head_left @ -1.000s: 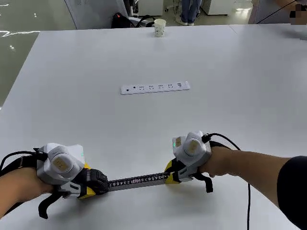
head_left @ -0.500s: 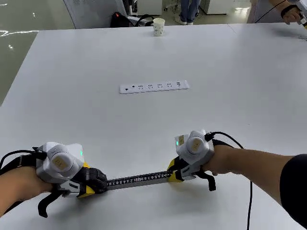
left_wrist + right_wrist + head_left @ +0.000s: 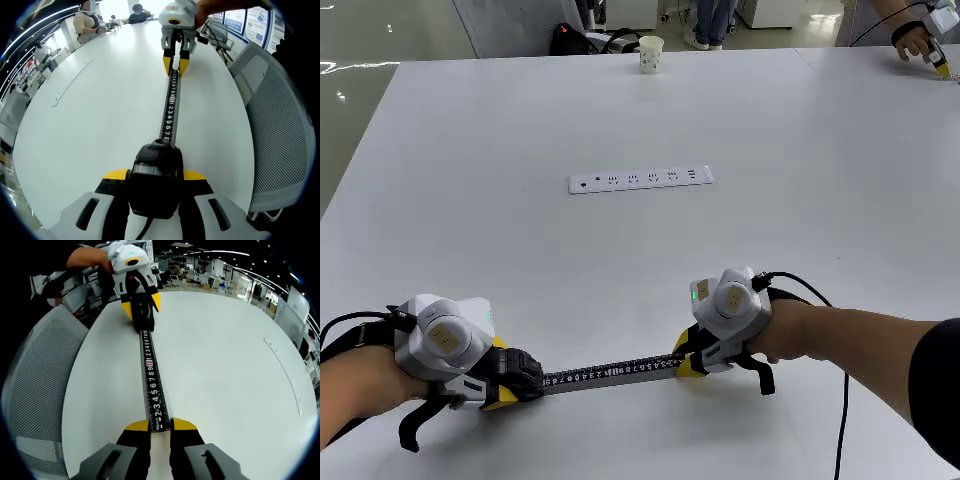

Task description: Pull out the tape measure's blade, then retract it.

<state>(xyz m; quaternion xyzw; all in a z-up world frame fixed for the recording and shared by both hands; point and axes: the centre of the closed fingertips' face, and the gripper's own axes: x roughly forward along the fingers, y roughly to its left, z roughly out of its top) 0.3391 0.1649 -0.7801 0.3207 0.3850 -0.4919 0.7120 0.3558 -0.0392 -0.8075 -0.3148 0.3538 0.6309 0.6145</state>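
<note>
The tape measure's black case point(image 3: 525, 372) is seen at the lower left of the head view, clamped between the jaws of the left hand-held gripper point(image 3: 512, 376). Its blade point(image 3: 610, 374), dark with pale numerals, is drawn out and stretched straight toward the lower centre, where its tip is pinched by the right hand-held gripper point(image 3: 680, 361).

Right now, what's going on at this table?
A person is working a tape measure with a gripper held in each hand. The left gripper clamps the black case, and the right gripper pinches the tip of the blade. The blade is stretched out straight between them over the white table. A power strip and a paper cup sit farther back, untouched.
</note>
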